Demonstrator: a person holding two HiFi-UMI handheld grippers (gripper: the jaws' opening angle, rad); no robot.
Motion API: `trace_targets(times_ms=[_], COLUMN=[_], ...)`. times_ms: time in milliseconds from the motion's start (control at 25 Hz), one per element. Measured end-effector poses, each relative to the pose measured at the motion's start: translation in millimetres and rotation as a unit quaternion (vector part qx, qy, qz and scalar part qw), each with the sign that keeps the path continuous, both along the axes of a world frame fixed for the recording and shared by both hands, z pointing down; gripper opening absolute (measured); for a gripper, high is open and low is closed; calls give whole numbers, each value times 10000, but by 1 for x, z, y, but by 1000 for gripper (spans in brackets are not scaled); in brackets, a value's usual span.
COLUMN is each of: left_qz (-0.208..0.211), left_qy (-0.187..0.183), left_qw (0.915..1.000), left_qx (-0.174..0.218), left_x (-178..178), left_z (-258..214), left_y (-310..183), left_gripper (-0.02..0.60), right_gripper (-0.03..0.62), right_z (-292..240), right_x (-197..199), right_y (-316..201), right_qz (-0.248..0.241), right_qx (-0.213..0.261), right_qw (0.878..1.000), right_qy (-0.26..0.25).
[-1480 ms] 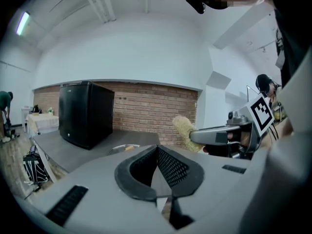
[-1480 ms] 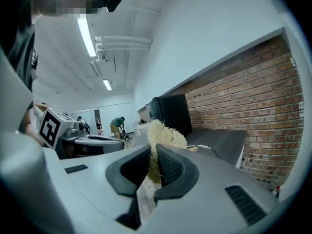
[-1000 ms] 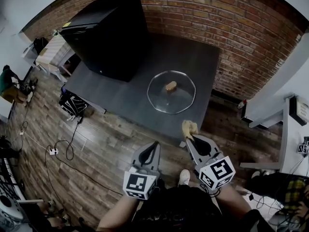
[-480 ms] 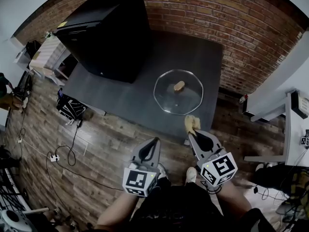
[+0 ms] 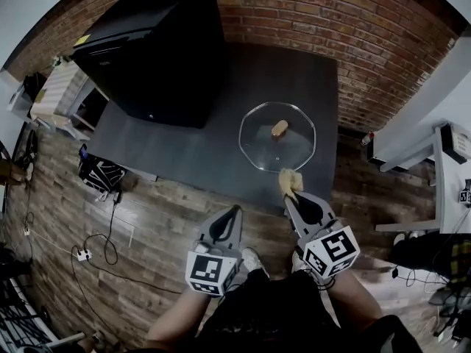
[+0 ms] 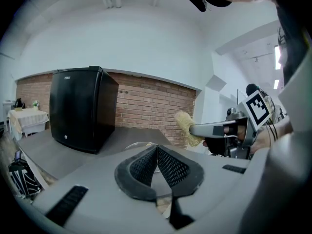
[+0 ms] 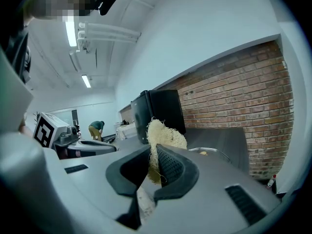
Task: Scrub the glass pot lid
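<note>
Holding a straw-coloured scrub pad [image 5: 290, 182] in the right gripper [image 5: 291, 195], jaws pinched on its lower part, frayed tuft standing out past the tips. Left gripper [image 5: 236, 210] at 9 o'clock of the right one, over the wooden floor [image 5: 147, 226], jaws pressed together on nothing. Facing the glass pot lid [image 5: 277, 146], flat on the dark table [image 5: 199, 153] near its front edge: 12 o'clock from the right jaws, 1 o'clock from the left, tan knob [image 5: 280, 129] at centre. Tuft just short of the rim at the lid's 6 o'clock, not on the glass. Black cabinet [image 5: 154, 50] at 10 o'clock of the lid, on the same table.
</note>
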State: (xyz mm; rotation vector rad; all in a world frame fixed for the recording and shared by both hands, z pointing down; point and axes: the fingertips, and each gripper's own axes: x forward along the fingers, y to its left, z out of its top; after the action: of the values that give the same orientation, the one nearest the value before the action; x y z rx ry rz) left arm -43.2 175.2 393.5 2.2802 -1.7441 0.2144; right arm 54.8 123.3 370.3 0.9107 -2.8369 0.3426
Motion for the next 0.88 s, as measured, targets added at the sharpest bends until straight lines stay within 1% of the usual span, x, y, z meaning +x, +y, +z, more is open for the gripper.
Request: trace_targets(times_ms=[160, 360, 600, 880], left_qz=[97, 125, 148, -1], left_qy=[62, 137, 67, 110], left_qw=[9999, 9997, 9997, 9996], left_qx=[-46, -153, -169, -272], left_x=[-11, -13, -6, 1], left_z=[3, 9, 15, 23], left_y=[-5, -14, -38, -81], left_gripper=[32, 32, 32, 32], right_gripper=[43, 41, 43, 41], right_z=[2, 4, 12, 29], right_x=[-13, -19, -19, -20], right_y=[-2, -10, -32, -65], right_qz=[133, 217, 176, -32], right_qx=[-14, -55, -118, -278], right_qw=[9999, 9997, 9998, 9996], right_qy=[7, 1, 18, 97])
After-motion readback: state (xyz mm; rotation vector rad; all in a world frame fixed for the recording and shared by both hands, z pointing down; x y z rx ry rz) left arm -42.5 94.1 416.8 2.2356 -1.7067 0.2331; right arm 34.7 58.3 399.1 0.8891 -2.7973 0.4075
